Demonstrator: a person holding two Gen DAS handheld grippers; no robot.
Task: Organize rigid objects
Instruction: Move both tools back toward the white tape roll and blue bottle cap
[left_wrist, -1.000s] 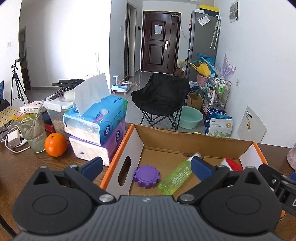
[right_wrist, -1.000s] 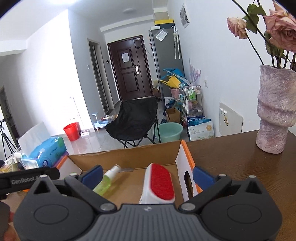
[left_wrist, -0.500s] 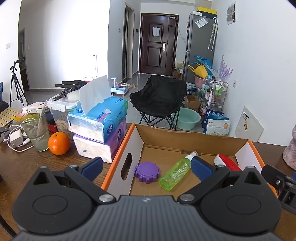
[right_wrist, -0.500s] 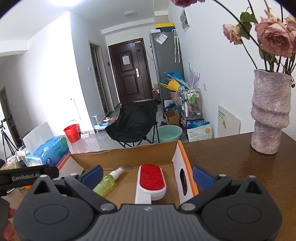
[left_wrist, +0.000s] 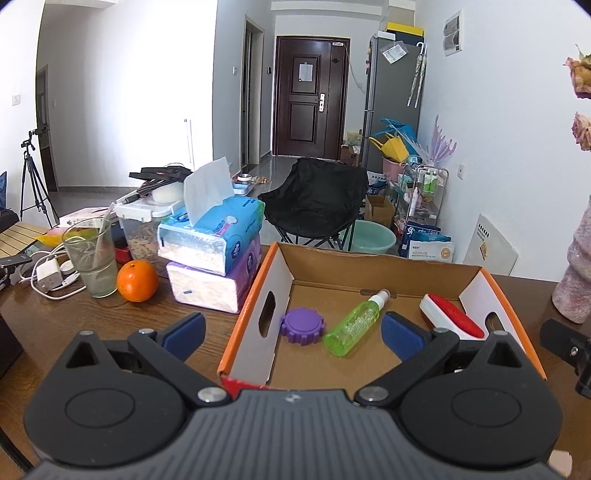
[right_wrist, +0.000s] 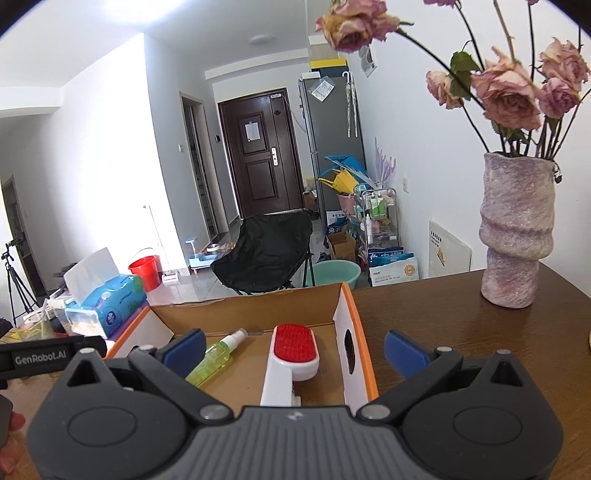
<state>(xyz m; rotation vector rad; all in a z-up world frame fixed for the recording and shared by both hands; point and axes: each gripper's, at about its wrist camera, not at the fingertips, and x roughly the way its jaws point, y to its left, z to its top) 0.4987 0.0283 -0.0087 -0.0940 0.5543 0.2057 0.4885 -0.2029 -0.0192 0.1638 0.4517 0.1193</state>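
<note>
Cardboard box on the table already holds the purple lid, green spray bottle and red-faced brush, so with both left tongs and right tongs spread and empty, the sorting looks nearly or fully done.
</note>
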